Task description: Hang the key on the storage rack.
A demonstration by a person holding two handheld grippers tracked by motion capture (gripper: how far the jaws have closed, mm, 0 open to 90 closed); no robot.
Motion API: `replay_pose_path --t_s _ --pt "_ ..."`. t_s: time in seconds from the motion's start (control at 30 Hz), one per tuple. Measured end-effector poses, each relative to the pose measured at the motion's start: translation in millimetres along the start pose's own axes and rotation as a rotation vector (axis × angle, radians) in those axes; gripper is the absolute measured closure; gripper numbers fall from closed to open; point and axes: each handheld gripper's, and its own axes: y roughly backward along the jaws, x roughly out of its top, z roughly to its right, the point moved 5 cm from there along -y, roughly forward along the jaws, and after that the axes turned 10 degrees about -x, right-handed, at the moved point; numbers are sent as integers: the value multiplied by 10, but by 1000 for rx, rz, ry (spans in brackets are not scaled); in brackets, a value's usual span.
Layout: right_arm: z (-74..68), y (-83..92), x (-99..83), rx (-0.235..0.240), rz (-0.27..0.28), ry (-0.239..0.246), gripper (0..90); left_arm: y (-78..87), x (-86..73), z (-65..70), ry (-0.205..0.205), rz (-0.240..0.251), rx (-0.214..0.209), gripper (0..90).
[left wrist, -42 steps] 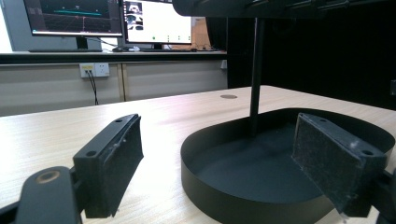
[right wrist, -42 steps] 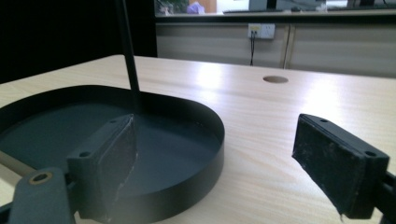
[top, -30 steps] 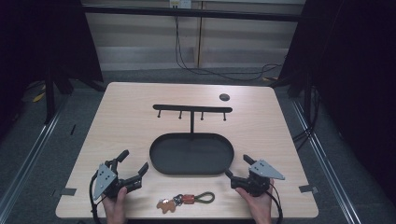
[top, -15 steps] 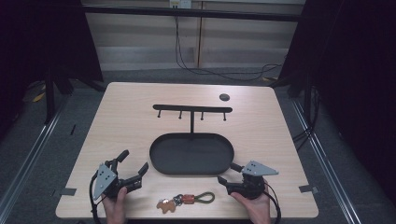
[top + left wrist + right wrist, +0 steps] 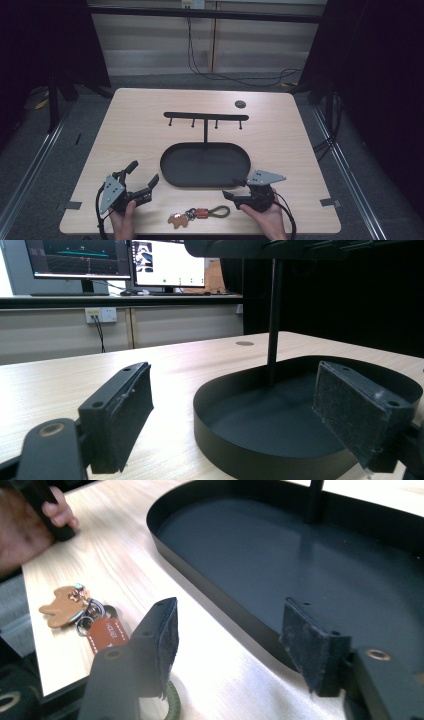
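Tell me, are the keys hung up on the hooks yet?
Not yet. The keychain lies on the table near the front edge, untouched. Both claws are open and empty; the right claw points toward it. The hook rack holds nothing, so grabbing and hanging remain.

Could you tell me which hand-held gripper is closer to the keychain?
The right hand-held gripper: its jaws reach over the keychain loop, while the left hand-held gripper sits farther off.

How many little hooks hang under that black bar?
4, in a row beneath the black bar of the stand: hooks at far left, left of the post, right of it, far right.
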Motion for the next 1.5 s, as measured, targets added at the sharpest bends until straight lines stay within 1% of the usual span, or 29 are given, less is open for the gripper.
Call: replay_pose_path --t_s 0.07,0.1,0.13,0.2,0.27,0.3,0.33,0.4,0.43,0.5,0.53,0.57,0.6,0.7,0.73,0.77,0.8,0.87,0.9,0.97,1.07,1.1,1.13,1.17,1.27,1.33,1.4,1.47,1.5 --pt "-15 -20 30 -2 -16 21 441 2 0 -4 -5 -2 1 158" --pt "-18 -27 45 12 -28 21 452 2 0 -3 -5 -2 0 158" --pt "-18 -27 45 12 -28 21 452 2 0 -4 -5 -2 1 158" --pt "-19 -40 75 33 -43 9 492 1 0 -3 -5 -1 0 158" --pt "-35 -57 91 67 -85 9 517 2 0 -3 -5 -2 1 158" --pt "-40 -62 96 79 -95 9 529 1 0 -3 -5 -1 1 158" --pt "-53 -66 107 105 -138 15 541 1 0 -3 -6 -1 1 158" --pt "-33 -42 134 125 -170 10 565 1 0 -3 -6 -1 1 158" --pt "-26 -31 145 141 -186 12 561 2 0 -3 -6 -2 1 158" --pt "-31 -14 162 150 -219 23 503 1 0 0 -2 0 1 158" --pt "-31 -14 162 150 -219 23 503 1 0 0 -2 0 1 158" --pt "-39 -23 163 133 -260 52 448 2 0 -3 -6 -2 1 158" --pt "-36 -25 162 125 -274 51 426 1 0 -3 -5 -1 1 158" --pt "-41 -40 156 123 -298 54 428 0 1 -5 -3 -2 4 158" --pt "-51 -36 150 120 -321 78 480 1 1 -6 -6 -1 6 158" --pt "-64 -34 149 127 -327 76 501 2 1 -6 -6 -2 7 158" --pt "-71 -31 147 128 -337 90 525 0 0 -3 -1 0 5 158" --pt "-83 -34 142 137 -349 96 527 2 0 -4 -6 -2 4 158" --pt "-106 -47 125 141 -384 94 561 2 0 -4 -6 -2 4 158" --pt "-118 -61 115 128 -392 97 568 3 0 -4 -6 -3 4 158" --pt "-129 -73 104 129 -410 98 575 2 0 -4 -6 -2 4 158" --pt "-132 -77 99 127 -422 103 611 1 1 -4 -7 -2 3 158" --pt "-145 -85 81 148 -444 109 631 2 0 -4 -6 -2 4 158" --pt "-161 -101 56 151 -459 125 650 2 0 -4 -6 -2 4 158" --pt "-184 -122 25 162 -473 118 675 2 0 -4 -6 -2 4 158" --pt "-183 -133 15 162 -480 126 679 2 0 -4 -6 -2 4 158" --pt "-183 -149 0 159 -493 129 721 2 0 -4 -6 -2 4 158" --pt "-181 -152 -3 161 -498 138 732 2 0 -4 -6 -2 3 158" --pt "-183 -148 -7 157 -515 149 772 2 0 -4 -6 -2 4 158"
